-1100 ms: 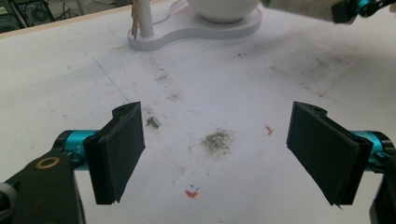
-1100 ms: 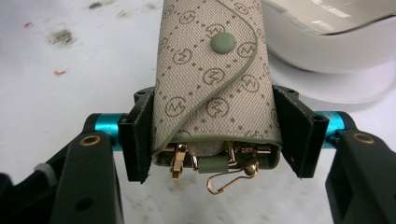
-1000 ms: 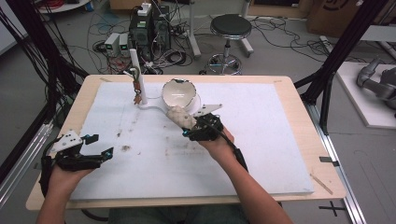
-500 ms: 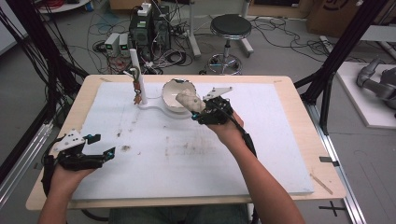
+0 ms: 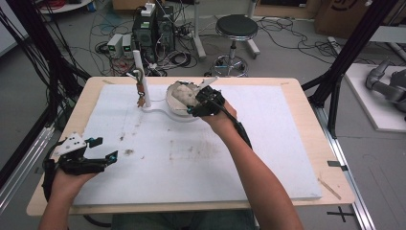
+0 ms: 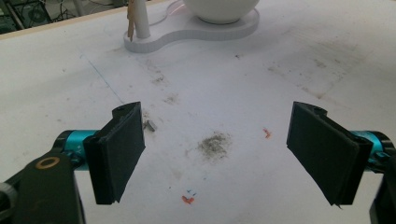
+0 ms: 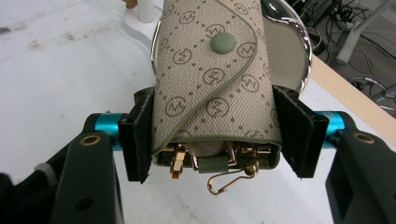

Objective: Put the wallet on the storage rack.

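My right gripper (image 7: 215, 135) is shut on a beige patterned pouch (image 7: 212, 79) with a green snap button and gold clasps at its near end. In the high view the right gripper (image 5: 201, 103) holds the pouch (image 5: 184, 93) over the metal bowl (image 5: 174, 106) at the back middle of the table. The bowl's shiny rim (image 7: 299, 42) curves behind the pouch. My left gripper (image 5: 98, 151) rests at the front left of the white mat, open, with nothing between its pads (image 6: 119, 151).
The bowl sits on a white base (image 5: 158, 110) with an upright white post (image 5: 141, 79) that carries small hanging items. The white mat (image 5: 201, 158) is stained in places. A stool (image 5: 234, 28) and cabled electronics stand on the floor beyond the table.
My right gripper has carried the pouch away from the person and upward, from the mat beside the bowl to over the bowl. The left gripper has stayed where it was.
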